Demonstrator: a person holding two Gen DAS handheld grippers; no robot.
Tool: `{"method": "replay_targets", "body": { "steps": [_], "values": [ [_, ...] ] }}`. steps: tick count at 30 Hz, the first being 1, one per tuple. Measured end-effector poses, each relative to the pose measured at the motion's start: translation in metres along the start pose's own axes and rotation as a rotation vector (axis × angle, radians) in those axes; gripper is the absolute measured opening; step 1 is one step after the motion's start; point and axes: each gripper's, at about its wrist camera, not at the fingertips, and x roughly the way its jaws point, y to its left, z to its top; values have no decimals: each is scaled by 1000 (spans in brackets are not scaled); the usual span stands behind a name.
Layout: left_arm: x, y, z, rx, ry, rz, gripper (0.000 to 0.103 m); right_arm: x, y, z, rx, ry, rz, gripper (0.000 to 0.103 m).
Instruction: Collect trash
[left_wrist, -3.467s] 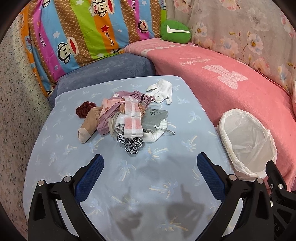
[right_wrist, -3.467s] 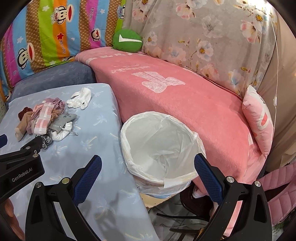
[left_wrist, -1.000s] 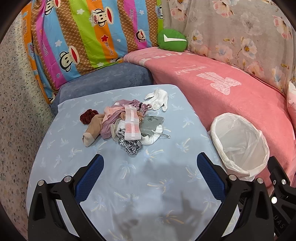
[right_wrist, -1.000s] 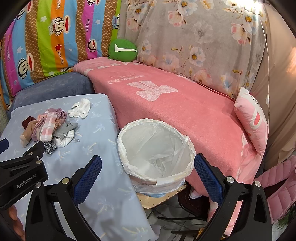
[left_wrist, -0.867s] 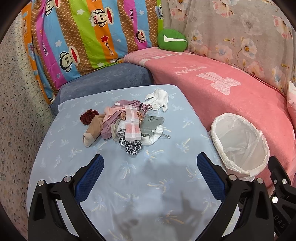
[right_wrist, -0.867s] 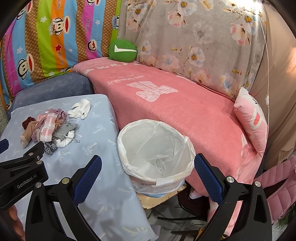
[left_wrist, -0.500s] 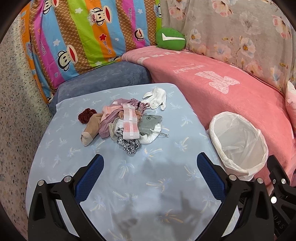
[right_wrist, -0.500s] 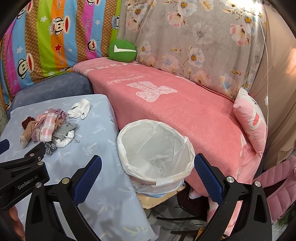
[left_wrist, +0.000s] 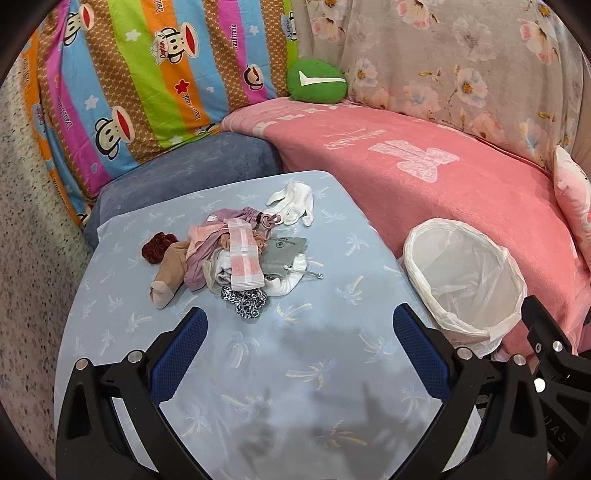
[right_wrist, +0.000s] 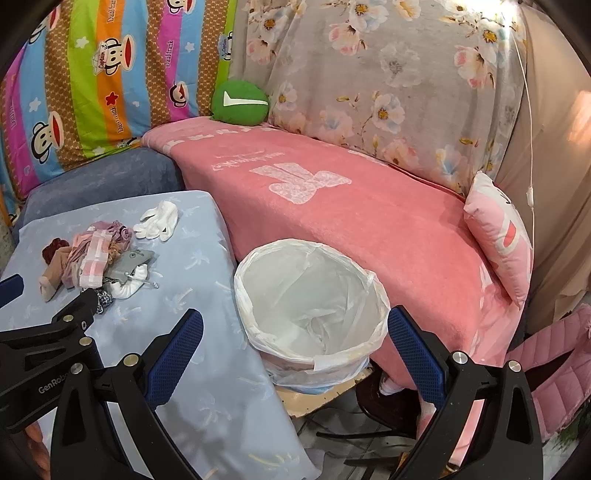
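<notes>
A pile of small cloth items (left_wrist: 229, 254) lies on the light blue table (left_wrist: 295, 369): a pink checked strip, a tan sock, a dark red scrunchie, a grey pouch, a leopard scrunchie. A white glove (left_wrist: 293, 202) lies just behind it. The pile also shows in the right wrist view (right_wrist: 92, 258). A white-lined trash bin (right_wrist: 310, 299) stands off the table's right edge; it also shows in the left wrist view (left_wrist: 465, 284). My left gripper (left_wrist: 299, 328) is open and empty, above the table in front of the pile. My right gripper (right_wrist: 293, 332) is open and empty over the bin.
A pink blanket (right_wrist: 351, 206) covers the sofa behind the bin. A green cushion (left_wrist: 317, 82) and a striped monkey-print quilt (left_wrist: 147, 74) are at the back. A pink pillow (right_wrist: 506, 240) lies at the right. A blue-grey seat (left_wrist: 184, 173) borders the table's far side.
Both views have shifted slightly. The pile and the bin stay where they were. Both grippers remain open and empty.
</notes>
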Motion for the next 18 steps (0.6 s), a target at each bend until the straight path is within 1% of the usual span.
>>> {"method": "replay_targets", "body": {
  "steps": [5,10,15,18],
  "values": [
    [5,11,3,11,-5,-15,96,0,7,6,-3,-14,5,96],
    [12,36,9,-41,-13,-15,96,4,22,13,-14,-28,21,96],
    [28,70,11,-99,1,8,96,12,45,20,-20,-33,61,96],
    [38,90,10,-121,6,36,96,18,61,24,-24,-36,84,96]
  ]
}}
